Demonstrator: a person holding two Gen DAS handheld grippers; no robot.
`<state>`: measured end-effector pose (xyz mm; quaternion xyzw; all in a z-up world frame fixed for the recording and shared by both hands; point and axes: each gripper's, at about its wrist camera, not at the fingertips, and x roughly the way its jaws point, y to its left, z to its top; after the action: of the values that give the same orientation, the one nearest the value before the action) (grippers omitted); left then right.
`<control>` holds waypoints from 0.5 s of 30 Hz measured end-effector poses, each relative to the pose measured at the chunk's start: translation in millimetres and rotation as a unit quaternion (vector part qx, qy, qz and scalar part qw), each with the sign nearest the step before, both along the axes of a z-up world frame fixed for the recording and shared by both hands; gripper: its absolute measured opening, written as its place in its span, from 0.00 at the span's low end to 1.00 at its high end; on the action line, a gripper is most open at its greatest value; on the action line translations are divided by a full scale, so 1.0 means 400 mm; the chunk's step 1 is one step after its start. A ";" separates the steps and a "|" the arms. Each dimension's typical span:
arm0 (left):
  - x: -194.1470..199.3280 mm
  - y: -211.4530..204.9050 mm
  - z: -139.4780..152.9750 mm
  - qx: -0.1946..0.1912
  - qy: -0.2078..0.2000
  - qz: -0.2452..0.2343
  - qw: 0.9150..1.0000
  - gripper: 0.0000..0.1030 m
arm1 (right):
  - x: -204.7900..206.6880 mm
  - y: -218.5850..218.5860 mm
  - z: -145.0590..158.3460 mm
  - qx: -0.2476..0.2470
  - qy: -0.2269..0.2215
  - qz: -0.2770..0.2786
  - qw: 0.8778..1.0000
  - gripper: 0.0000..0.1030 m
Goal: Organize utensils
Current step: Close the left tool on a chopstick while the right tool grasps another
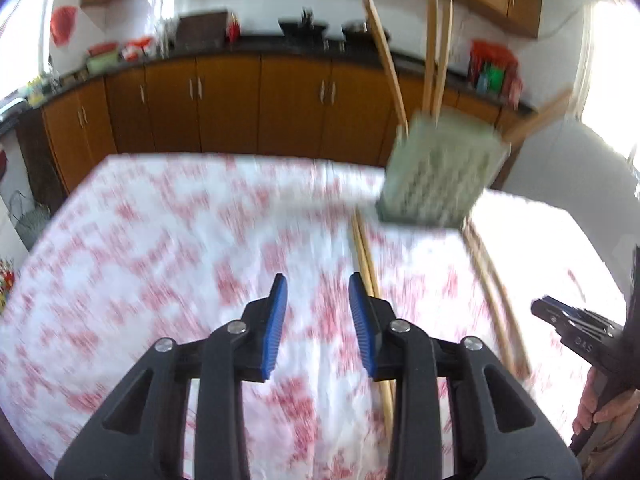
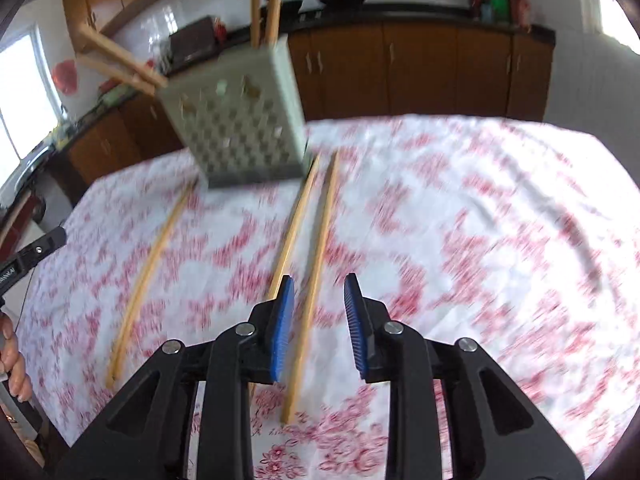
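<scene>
Left claw: my left gripper [image 1: 318, 292] is spread apart with nothing between the blue pads, above the cloth at the 6 o'clock of its view.
Right claw: my right gripper [image 2: 319, 294] is likewise released and empty; one chopstick [image 2: 316, 276] runs through the gap beneath it, but I judge it lies on the cloth, not grasped.
Holder: the green perforated holder [image 1: 436, 172] stands at 1 o'clock in the left view, 11 o'clock in the right, with several sticks already upright or leaning in it.
Loose utensils: three chopsticks lie on the tablecloth [image 2: 460, 220], two close together, the third chopstick [image 2: 150, 272] off toward 9 o'clock.
Risk, grip: both views are smeared; closing now could pinch cloth or only graze a stick.
Risk, pairing: the neighbouring chopstick [image 2: 298, 220] is just beside; I might drag both.
Risk, holder: it looks light; a misaimed stick against its rim could tip it.
Risk, leaners: sticks slanting out may be knocked loose.
</scene>
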<state>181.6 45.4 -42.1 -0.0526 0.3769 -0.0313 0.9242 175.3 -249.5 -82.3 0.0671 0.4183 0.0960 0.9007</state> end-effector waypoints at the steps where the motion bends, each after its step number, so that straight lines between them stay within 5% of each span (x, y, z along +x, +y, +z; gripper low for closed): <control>1: -0.001 -0.004 -0.021 -0.004 0.010 -0.007 1.000 0.31 | 0.003 0.008 -0.012 -0.001 0.005 0.001 1.000 0.26; 3: -0.005 -0.014 -0.051 -0.011 0.024 -0.018 1.000 0.31 | 0.013 0.018 -0.029 -0.014 0.011 -0.001 1.000 0.26; 5: -0.003 -0.027 -0.071 -0.015 0.034 -0.025 0.999 0.30 | 0.014 0.014 -0.044 -0.039 0.007 -0.015 0.999 0.09; 15: 0.001 -0.107 -0.129 -0.024 0.072 -0.067 0.995 0.14 | 0.016 -0.032 -0.053 -0.049 0.003 -0.038 0.998 0.08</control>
<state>182.0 2.4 -93.8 -0.0521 0.4443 -0.0982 0.8890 181.9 -262.4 -103.7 0.0393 0.4223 0.0412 0.9047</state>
